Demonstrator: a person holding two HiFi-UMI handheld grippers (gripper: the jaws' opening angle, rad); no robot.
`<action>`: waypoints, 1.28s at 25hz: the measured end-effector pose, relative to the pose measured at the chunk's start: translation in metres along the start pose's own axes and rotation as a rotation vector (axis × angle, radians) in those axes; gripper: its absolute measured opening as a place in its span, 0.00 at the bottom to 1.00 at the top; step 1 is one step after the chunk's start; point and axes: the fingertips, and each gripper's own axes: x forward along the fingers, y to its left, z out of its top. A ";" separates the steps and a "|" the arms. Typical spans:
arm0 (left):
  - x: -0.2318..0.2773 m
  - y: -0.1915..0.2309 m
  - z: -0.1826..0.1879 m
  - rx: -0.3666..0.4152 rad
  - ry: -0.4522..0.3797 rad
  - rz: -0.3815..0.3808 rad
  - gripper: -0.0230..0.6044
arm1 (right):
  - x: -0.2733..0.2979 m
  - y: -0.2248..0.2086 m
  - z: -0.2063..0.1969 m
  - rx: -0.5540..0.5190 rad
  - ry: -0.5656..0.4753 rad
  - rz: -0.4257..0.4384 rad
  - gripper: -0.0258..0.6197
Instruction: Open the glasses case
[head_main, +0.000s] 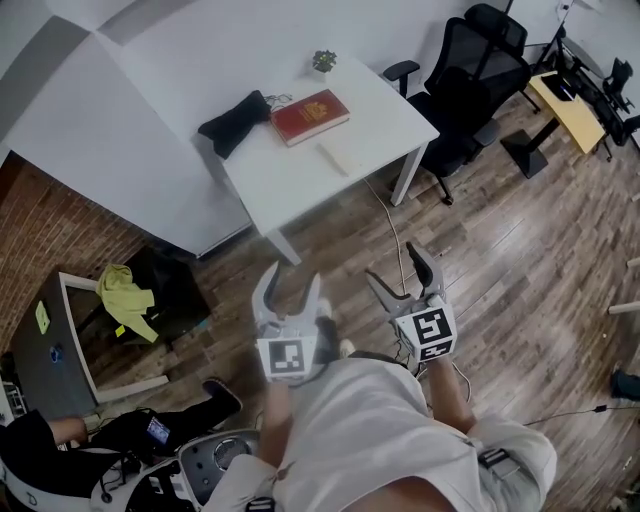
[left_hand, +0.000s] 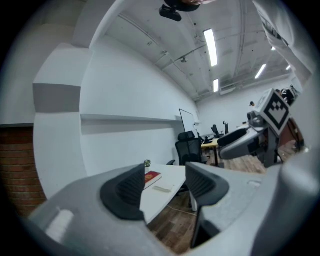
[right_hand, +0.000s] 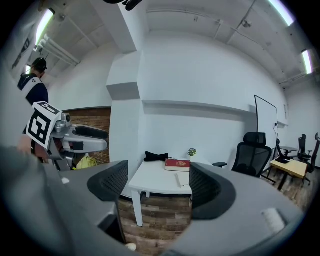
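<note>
Approach step: the left hand-held gripper (head_main: 291, 275) and right hand-held gripper (head_main: 393, 261) both hang half-open and empty. The glasses case (head_main: 335, 157) (probably that pale flat box) lies on the table (head_main: 280, 185) at 12 o'clock, beside a red book (head_main: 310, 116). The next move calls for closing in on it, and the office chair (head_main: 465, 80) at 2 o'clock isn't blocking.

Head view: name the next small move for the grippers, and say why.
Probably carry both forward to the white table: the left gripper and right gripper hang open and empty over the floor, well short of it.
</note>
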 end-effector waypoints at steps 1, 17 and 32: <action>0.005 0.003 0.000 -0.002 -0.003 -0.003 0.44 | 0.005 -0.002 0.001 -0.001 0.000 -0.001 0.64; 0.090 0.066 -0.003 -0.017 -0.008 -0.067 0.43 | 0.097 -0.031 0.026 -0.002 0.035 -0.058 0.63; 0.153 0.121 -0.003 -0.014 -0.044 -0.153 0.42 | 0.164 -0.046 0.041 -0.002 0.059 -0.142 0.63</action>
